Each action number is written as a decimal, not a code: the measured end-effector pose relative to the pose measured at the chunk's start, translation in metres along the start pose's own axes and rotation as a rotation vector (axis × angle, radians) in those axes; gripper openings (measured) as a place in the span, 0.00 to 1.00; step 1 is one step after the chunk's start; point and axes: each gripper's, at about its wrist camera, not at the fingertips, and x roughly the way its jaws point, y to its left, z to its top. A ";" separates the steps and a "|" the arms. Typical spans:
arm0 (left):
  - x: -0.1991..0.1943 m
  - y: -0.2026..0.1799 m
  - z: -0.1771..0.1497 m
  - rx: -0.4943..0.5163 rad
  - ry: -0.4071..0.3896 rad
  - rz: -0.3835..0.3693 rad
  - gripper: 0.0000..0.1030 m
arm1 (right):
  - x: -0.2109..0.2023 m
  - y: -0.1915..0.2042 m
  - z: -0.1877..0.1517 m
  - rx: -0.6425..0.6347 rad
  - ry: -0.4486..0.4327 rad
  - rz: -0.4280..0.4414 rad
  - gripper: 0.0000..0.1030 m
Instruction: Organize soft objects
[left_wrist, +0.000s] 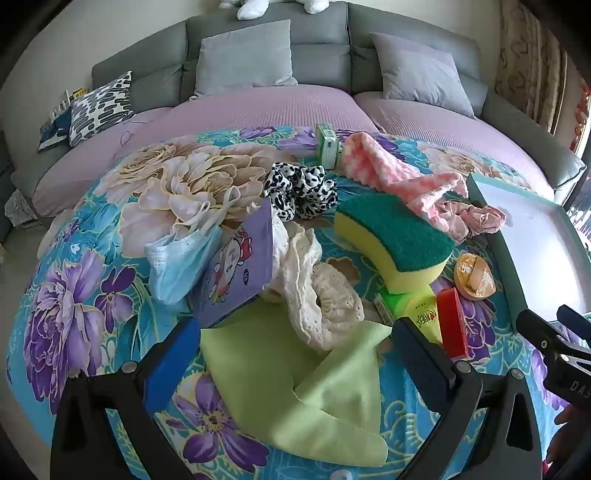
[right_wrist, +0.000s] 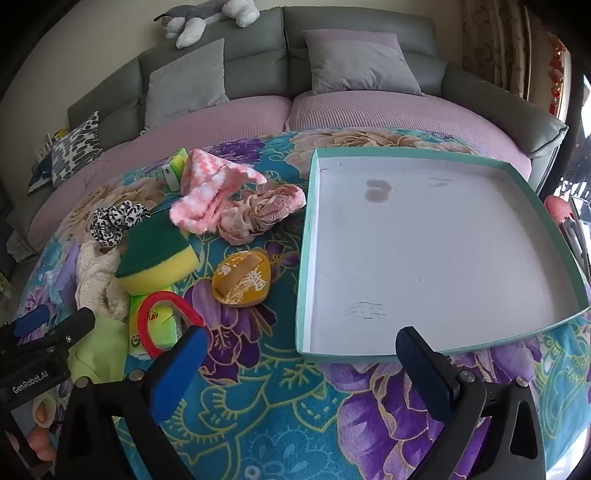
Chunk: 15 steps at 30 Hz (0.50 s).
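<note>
Nothing sorted yet: tray (right_wrist: 436, 254) is bare. Green cloth (left_wrist: 295, 384), sponge (left_wrist: 395, 243), mask (left_wrist: 177, 266) and scrunchie (left_wrist: 299, 192) lie loose on the blanket. Left gripper (left_wrist: 295, 354) and right gripper (right_wrist: 303, 365) are both spread wide, holding nothing.

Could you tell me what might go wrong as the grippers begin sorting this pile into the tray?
1. The cream lace cloth overlaps the green cloth under the open left gripper; grabbing one may drag the other.
2. The pink knit cloth lies against the pink scrunchie, so both could lift together.
3. The tray has a low rim; bulky items might spill.
</note>
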 end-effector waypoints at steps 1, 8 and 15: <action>0.000 0.000 0.000 0.001 -0.002 0.001 1.00 | 0.000 0.000 0.000 0.003 0.000 0.004 1.00; 0.002 0.004 0.001 -0.022 -0.004 0.000 1.00 | 0.000 -0.001 0.000 0.002 -0.002 0.001 1.00; 0.004 0.005 0.003 -0.036 -0.004 -0.003 1.00 | 0.000 0.000 0.000 -0.001 0.000 -0.001 1.00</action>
